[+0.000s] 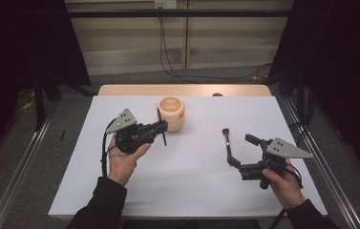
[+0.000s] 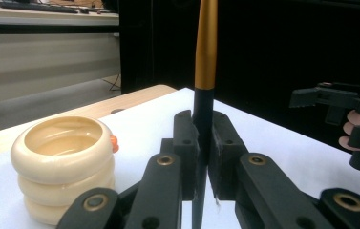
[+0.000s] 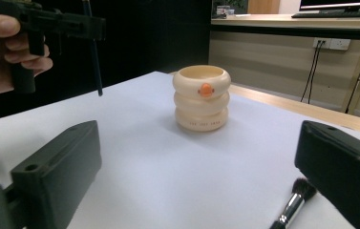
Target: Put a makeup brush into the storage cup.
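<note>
A cream ringed cup (image 1: 171, 113) with an orange dot stands at the back middle of the white sheet. My left gripper (image 1: 162, 126) is just left of it, shut on a thin black and gold brush handle (image 2: 206, 52) held upright. The handle's lower end (image 1: 164, 138) hangs above the sheet. In the left gripper view the cup (image 2: 63, 162) sits to the left of the shut left gripper (image 2: 204, 125). My right gripper (image 1: 240, 149) is open at the right, with nothing between its jaws. A small makeup brush (image 1: 226, 138) lies on the sheet beside it, its bristles toward the back.
The white sheet (image 1: 192, 186) covers a wooden table whose far edge (image 1: 182, 89) shows behind it. The right gripper view shows the cup (image 3: 201, 98) ahead, the lying brush (image 3: 294, 200) at lower right, and the left gripper (image 3: 63, 21) at upper left.
</note>
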Demonstrator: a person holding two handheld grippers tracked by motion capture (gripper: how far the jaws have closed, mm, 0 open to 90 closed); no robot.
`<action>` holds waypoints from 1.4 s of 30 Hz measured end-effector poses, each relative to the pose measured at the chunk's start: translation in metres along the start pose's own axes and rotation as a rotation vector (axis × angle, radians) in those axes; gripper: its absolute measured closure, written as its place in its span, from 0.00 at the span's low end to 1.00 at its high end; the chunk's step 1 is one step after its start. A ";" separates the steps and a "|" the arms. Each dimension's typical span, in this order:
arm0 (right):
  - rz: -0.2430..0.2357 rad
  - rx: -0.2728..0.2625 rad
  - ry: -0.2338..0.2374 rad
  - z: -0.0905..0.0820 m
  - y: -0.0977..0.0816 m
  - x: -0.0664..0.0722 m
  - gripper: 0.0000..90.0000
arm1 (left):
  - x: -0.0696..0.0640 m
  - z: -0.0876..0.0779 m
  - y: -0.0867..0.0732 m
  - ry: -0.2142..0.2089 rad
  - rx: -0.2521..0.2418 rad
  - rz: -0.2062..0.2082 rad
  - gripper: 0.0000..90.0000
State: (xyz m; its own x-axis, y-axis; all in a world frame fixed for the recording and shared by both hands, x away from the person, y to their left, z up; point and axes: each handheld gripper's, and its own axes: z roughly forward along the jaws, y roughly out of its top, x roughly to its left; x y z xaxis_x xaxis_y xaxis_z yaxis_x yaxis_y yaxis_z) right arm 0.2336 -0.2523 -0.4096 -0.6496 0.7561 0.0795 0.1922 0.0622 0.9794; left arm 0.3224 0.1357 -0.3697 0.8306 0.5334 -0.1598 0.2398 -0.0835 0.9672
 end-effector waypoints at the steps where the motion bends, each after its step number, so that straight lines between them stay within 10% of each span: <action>1: 0.002 0.002 0.001 -0.001 -0.001 0.000 0.03 | 0.001 0.000 0.000 0.005 0.006 0.002 0.93; 42: -0.021 0.054 -0.075 -0.045 -0.037 -0.004 0.01 | 0.040 0.011 0.029 0.120 -0.019 -0.028 0.93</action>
State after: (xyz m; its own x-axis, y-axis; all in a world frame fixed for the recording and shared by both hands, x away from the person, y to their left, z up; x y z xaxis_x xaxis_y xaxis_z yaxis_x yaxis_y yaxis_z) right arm 0.1957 -0.2873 -0.4377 -0.5973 0.8008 0.0432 0.2201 0.1120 0.9690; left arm 0.3685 0.1456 -0.3502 0.7572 0.6324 -0.1635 0.2517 -0.0515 0.9664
